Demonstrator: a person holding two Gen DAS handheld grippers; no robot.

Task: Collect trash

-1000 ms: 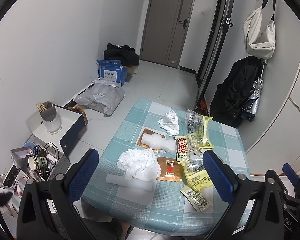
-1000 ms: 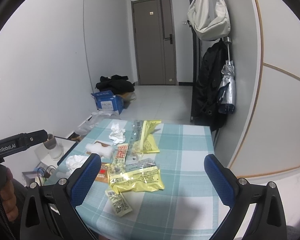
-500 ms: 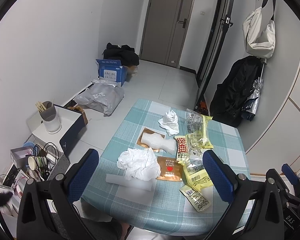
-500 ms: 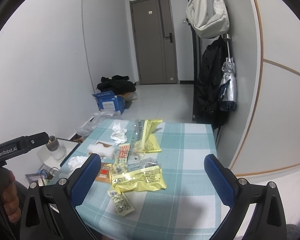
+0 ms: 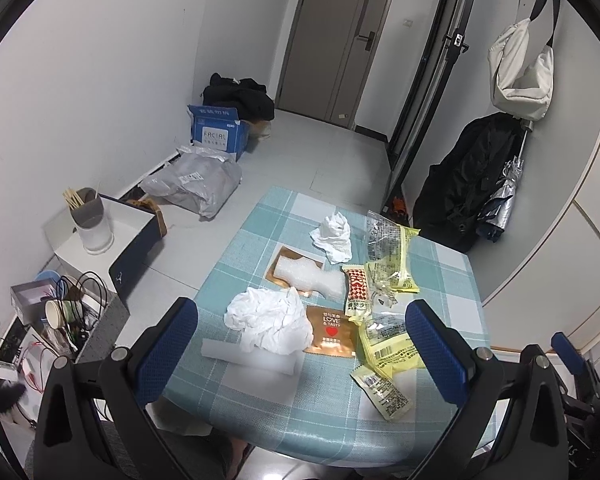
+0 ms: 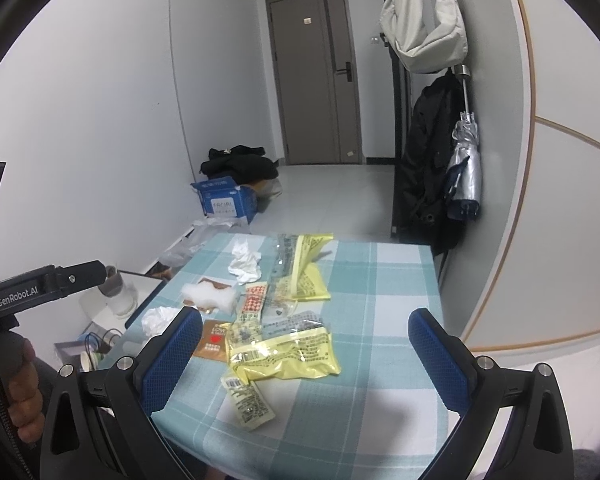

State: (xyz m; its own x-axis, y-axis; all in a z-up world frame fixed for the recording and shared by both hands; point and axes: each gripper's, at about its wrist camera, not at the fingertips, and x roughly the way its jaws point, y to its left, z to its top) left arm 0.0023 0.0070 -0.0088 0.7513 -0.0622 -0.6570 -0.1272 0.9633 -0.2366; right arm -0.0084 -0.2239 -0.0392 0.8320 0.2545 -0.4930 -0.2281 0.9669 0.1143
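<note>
Left wrist view: both jaws gape wide, wrappers (image 5: 388, 344) lying ahead between them.

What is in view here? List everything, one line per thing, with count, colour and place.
table: 1, teal-and-white check cloth, centre
crumpled tissues: 2, white, near-left and far middle
foam pieces: 2, white, middle and near edge
brown sachet: 1, beside near tissue
red-checked packet: 1, middle
yellow wrappers: 4, right half
blue box: 1, floor by wall
grey parcel bag: 1, floor
cup of sticks: 1, side stand
white bag: 1, hanging right
left gripper: open, above table
right gripper: open, above table
hand: 1, far left
</note>
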